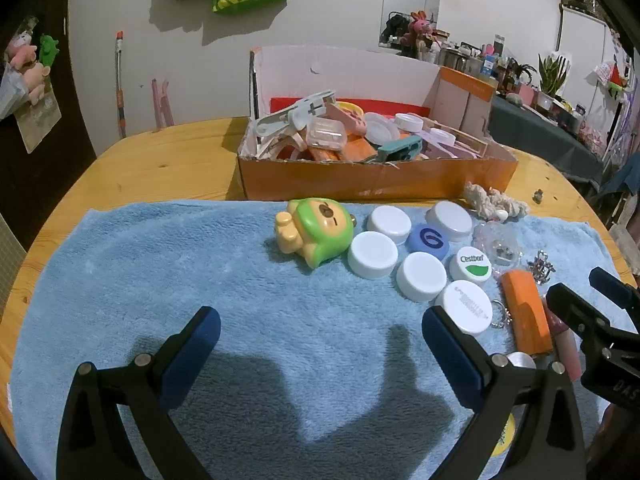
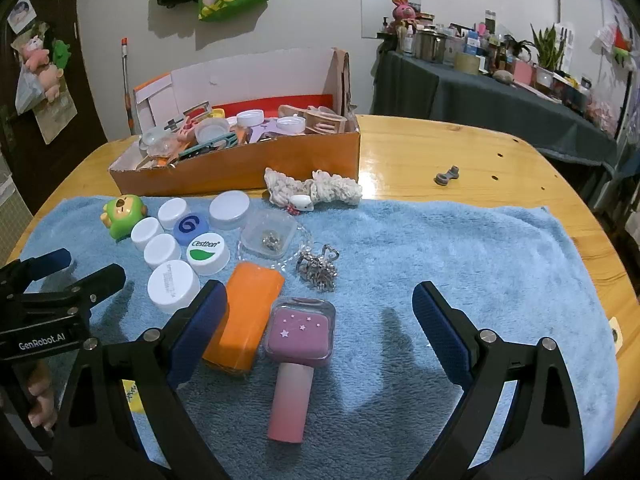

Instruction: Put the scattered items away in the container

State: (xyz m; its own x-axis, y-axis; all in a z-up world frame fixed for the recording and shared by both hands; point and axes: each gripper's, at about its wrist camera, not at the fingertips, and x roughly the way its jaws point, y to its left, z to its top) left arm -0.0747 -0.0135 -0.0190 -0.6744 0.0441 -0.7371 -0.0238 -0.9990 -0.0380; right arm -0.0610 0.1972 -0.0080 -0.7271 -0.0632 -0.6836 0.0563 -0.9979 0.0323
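Observation:
An orange cardboard box (image 1: 376,178) (image 2: 240,168), full of small items, stands at the back of a blue towel (image 1: 160,264) (image 2: 460,248). On the towel lie a green bear toy (image 1: 316,232) (image 2: 122,214), several white caps (image 1: 372,254) (image 2: 162,250), a blue cap (image 1: 428,240) (image 2: 191,227), an orange block (image 1: 526,312) (image 2: 248,318), a pink mushroom-shaped case (image 2: 298,350), a clear box (image 2: 270,234), metal rings (image 2: 318,268) and a knitted cord (image 2: 316,190). My left gripper (image 1: 320,340) is open and empty over bare towel. My right gripper (image 2: 320,308) is open and empty, its jaws on either side of the pink case.
A small grey metal piece (image 2: 446,176) lies on the bare wooden table (image 2: 460,156) to the right. A yellow item (image 2: 132,396) peeks out under my right gripper's left finger. A dark-clothed side table (image 2: 500,108) with clutter stands beyond the table's right edge.

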